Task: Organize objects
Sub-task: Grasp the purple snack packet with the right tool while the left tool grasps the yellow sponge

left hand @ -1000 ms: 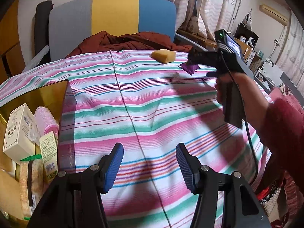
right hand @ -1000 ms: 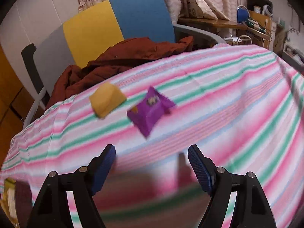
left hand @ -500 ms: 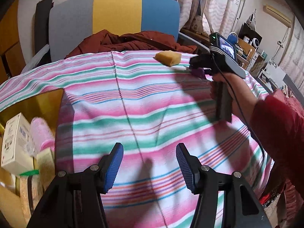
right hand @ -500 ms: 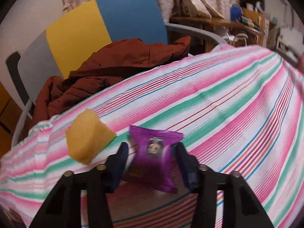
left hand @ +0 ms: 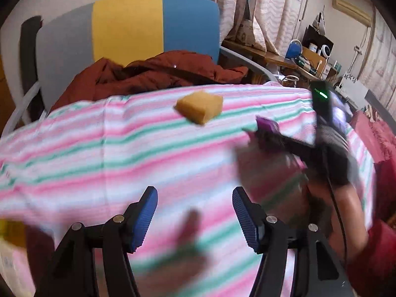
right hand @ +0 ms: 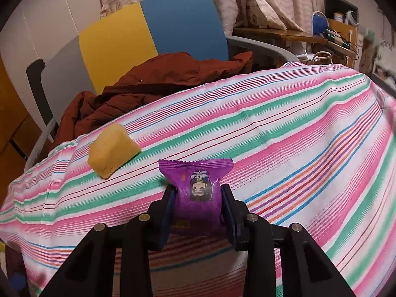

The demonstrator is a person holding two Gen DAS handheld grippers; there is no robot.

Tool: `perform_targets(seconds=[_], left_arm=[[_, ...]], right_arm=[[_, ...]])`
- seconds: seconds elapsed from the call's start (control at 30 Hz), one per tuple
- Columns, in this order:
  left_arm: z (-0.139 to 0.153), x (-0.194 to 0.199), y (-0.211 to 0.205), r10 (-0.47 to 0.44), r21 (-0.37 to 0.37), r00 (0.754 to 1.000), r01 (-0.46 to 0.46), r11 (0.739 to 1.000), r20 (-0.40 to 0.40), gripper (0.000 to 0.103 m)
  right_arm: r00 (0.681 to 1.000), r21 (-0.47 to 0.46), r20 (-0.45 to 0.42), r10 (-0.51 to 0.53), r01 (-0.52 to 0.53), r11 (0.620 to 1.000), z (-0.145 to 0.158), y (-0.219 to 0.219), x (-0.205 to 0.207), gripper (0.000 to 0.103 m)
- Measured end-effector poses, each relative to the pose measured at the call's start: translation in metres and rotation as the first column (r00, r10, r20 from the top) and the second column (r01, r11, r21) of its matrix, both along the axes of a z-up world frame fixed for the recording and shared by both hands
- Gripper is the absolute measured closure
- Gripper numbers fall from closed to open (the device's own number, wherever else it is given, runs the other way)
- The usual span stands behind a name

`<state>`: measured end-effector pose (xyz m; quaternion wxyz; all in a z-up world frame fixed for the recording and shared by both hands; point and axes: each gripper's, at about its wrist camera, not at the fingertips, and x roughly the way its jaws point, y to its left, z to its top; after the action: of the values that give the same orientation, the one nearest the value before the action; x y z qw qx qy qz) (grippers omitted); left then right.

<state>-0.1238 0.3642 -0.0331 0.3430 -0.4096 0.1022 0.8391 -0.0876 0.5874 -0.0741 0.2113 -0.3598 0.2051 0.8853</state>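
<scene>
Left wrist view is motion-blurred throughout. The striped tablecloth (left hand: 123,153) shows smeared bands, and its near edge is cut off by the frame. The purple packet (left hand: 267,126) is a smear, its print unreadable and its lower part hidden behind the right gripper (left hand: 259,136). The hand (left hand: 331,163) on that gripper is blurred. At the lower left corner, a yellowish object (left hand: 10,232) is cut off and unidentifiable. In the right wrist view, the packet's sides sit behind blue pads (right hand: 226,198).
</scene>
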Motion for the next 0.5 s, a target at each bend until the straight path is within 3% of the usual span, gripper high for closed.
perform_targets(seconds=[0.07,0.17,0.27,0.43,0.5], left_arm=[[-0.004,-0.02,0.018,-0.008,-0.006,1.0,0.008,1.0,0.007,0.039],[-0.009,-0.049,0.051,-0.03,-0.051,0.998,0.028,0.998,-0.046,0.038],[-0.013,-0.074,0.074,-0.049,-0.048,0.997,0.047,0.998,-0.06,0.03],[-0.016,-0.097,0.103,-0.113,-0.046,0.988,0.109,0.993,-0.102,0.021],[-0.021,-0.098,0.112,-0.142,-0.09,0.981,0.131,0.987,-0.13,0.02]], right_arm=[[1.0,0.013,0.001,0.0,0.0,1.0,0.0,-0.002,0.0,0.066],[1.0,0.021,0.0,-0.001,0.001,1.0,-0.001,-0.003,0.0,0.066],[1.0,0.015,-0.011,-0.003,0.003,1.0,-0.002,-0.002,0.001,0.066],[1.0,0.006,-0.023,-0.004,0.004,1.0,-0.002,0.0,0.002,0.066],[1.0,0.001,-0.03,-0.004,0.004,1.0,-0.003,0.001,0.003,0.066]])
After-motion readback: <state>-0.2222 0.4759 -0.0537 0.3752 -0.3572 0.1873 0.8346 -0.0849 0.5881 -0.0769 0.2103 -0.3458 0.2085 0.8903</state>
